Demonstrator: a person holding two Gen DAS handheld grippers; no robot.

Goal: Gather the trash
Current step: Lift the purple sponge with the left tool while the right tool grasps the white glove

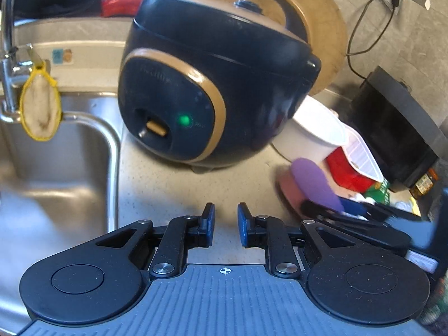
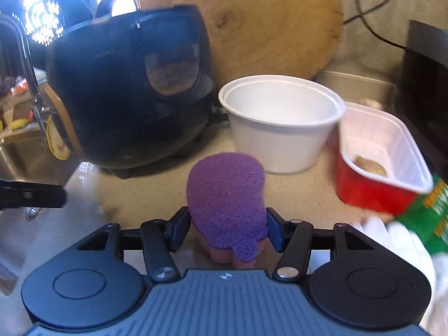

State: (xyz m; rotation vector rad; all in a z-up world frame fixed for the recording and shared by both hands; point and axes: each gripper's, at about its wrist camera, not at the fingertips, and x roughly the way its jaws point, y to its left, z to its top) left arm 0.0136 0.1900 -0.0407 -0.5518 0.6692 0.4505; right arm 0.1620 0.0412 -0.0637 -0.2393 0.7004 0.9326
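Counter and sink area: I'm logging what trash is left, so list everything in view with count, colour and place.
rice cooker: one, dark blue with tan trim, beside sink
cutting board: one, wooden, leaning behind cooker
cup: one, white, right of cooker
tray: one, red outside, white inside, right of cup
sponge: one, purple, between right jaws
packet: one, green, far right
sink: one, steel, left
left gripper: black, narrow gap, holding nothing
right gripper: black, jaws on sponge

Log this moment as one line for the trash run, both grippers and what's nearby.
left gripper: nearly shut, empty | right gripper: jaws around purple sponge | nearby: white cup, red tray, rice cooker
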